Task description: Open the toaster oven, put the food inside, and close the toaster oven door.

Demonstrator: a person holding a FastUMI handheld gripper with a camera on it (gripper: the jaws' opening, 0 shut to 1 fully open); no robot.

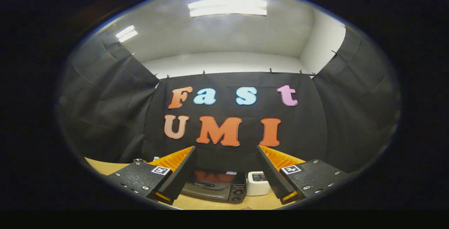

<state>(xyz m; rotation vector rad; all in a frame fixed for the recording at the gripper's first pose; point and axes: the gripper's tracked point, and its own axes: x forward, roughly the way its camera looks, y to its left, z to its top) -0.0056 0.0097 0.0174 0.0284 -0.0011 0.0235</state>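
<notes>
A dark toaster oven [216, 185] stands on the wooden table [105, 167] beyond my fingers, seen in the gap between them. Its glass door looks closed, with knobs at its right end. My gripper [226, 166] is held above the table, well short of the oven, with its fingers spread wide and nothing between them. The left finger [179, 174] and right finger [272, 176] frame the oven on either side. No food can be made out.
A small white appliance [257, 183] stands just right of the oven, close to my right finger. Black cloth walls close the booth behind and on both sides. Some small metal item [139, 160] lies on the table behind my left finger.
</notes>
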